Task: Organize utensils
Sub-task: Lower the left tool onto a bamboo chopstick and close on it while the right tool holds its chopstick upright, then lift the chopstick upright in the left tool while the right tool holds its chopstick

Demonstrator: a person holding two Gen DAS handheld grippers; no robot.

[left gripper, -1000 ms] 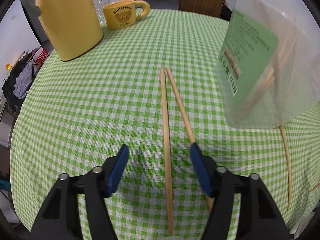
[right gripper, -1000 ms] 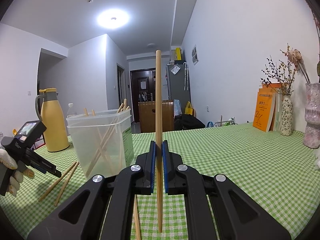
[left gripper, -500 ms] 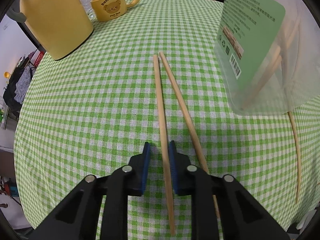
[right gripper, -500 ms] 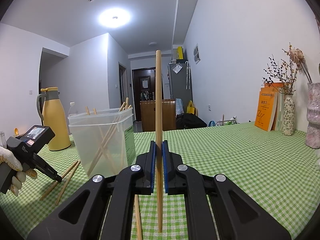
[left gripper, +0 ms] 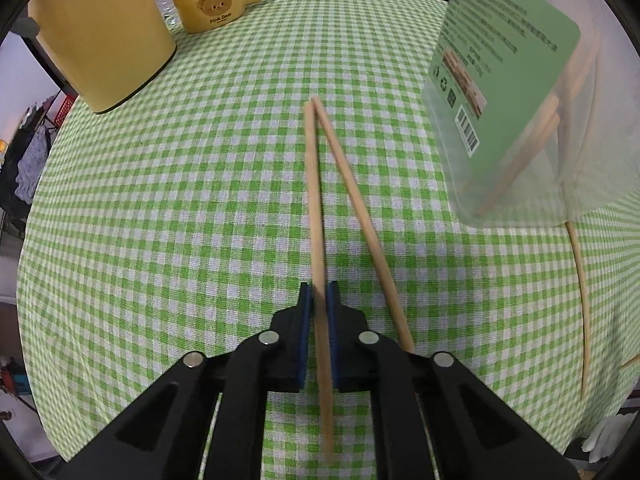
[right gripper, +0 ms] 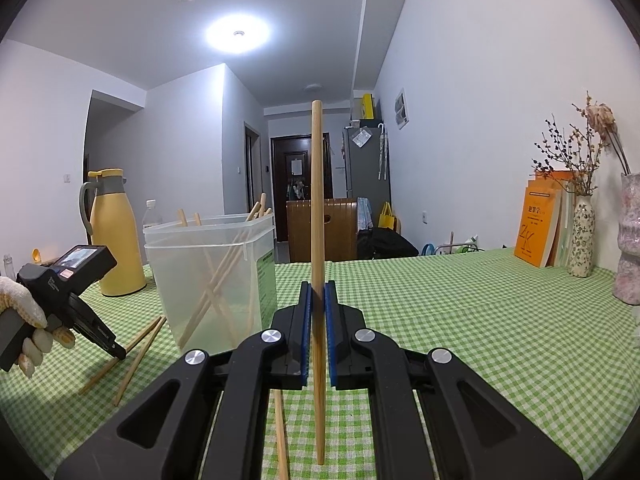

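My left gripper (left gripper: 317, 300) points down at the green checked table and is shut on a wooden chopstick (left gripper: 314, 200) that lies flat on the cloth. A second chopstick (left gripper: 352, 200) lies just to its right, their far tips touching. The clear plastic container (left gripper: 520, 100) with several chopsticks in it stands at the right, and a third chopstick (left gripper: 580, 280) lies past it. My right gripper (right gripper: 318, 292) is held level and is shut on an upright chopstick (right gripper: 317, 184). Left of it stands the container (right gripper: 208, 272), with the left gripper (right gripper: 116, 350) at the chopstick pair (right gripper: 140, 344).
A yellow thermos jug (left gripper: 100, 32) and a yellow bear mug (left gripper: 216, 0) stand at the far left. Orange books (right gripper: 540, 224) and two vases (right gripper: 582, 236) line the right wall. A gloved hand (right gripper: 24, 320) holds the left gripper. Another chopstick (right gripper: 280, 420) lies under the right gripper.
The left gripper's jaws went from wide open astride both chopsticks to shut on the left one. It also tipped slightly forward. The right gripper and its chopstick stayed still.
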